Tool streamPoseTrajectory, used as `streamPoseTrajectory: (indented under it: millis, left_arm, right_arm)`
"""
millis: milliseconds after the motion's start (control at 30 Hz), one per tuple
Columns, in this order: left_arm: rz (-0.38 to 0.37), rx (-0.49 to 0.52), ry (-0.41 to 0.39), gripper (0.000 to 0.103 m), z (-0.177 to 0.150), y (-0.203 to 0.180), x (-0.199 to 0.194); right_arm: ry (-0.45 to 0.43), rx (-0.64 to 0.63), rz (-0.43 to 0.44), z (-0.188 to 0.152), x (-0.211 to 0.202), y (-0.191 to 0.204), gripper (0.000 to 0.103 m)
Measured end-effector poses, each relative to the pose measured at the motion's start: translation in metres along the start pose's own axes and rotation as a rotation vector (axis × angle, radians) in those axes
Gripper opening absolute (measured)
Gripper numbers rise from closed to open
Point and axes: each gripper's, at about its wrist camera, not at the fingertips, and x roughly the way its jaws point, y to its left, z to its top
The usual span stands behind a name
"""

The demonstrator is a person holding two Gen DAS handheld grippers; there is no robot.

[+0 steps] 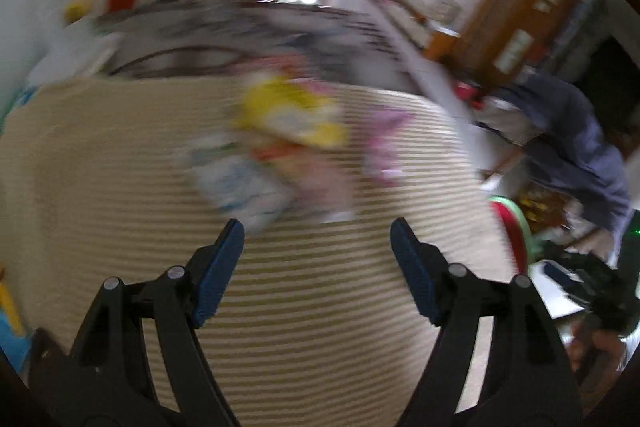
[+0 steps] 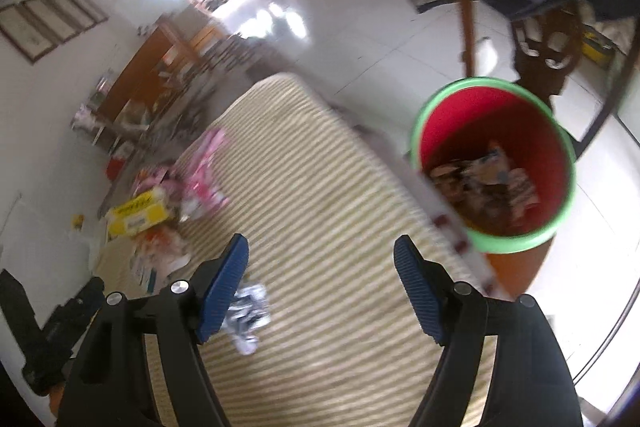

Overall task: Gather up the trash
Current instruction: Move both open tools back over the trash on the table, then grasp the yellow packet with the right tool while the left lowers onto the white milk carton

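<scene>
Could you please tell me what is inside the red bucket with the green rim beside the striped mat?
The red bucket holds several crumpled wrappers piled at its bottom. Anything beneath that pile, and the bucket's floor, is covered; the blur hides what the wrappers are.

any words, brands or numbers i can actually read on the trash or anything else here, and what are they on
None can be read.
yellow package: dark print on it, too blurred.
pink wrapper: blurred, no letters.
white wrapper: coloured marks, smeared by motion.
wrappers in the red bucket: print too small and blurred.
framed pictures on the wall: too faint.
</scene>
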Motion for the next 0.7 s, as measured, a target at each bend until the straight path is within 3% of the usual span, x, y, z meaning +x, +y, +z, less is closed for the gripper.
streamPoseTrajectory:
  millis: [133,267,433,633,700]
  left_arm:
    - [0.057,-0.112,0.053,0.073,-0.005,0.062,0.013]
    - [0.021,-0.223,0.083,0.073,0.004,0.088,0.033]
    - [-0.031,-0.318,0.107,0.073,0.024,0.087,0.070]
    - [0.042,-0.272,0.165,0.073,0.045,0.071,0.116]
    - [0.065,-0.255,0.178,0.077,0.044,0.069,0.126]
  right_arm:
    - [0.028,-0.071,0.012,-0.010,0.012,0.033,0.073]
    - [0.039,-0.114,0.015,-0.021,0.018,0.058,0.073]
    - [0.058,-0.119,0.011,-0.032,0.022,0.065,0.073]
    - [0.039,-0.070,-0.014,-0.039,0.012,0.051,0.074]
    - [0.030,-0.048,-0.023,-0.040,0.009,0.045,0.074]
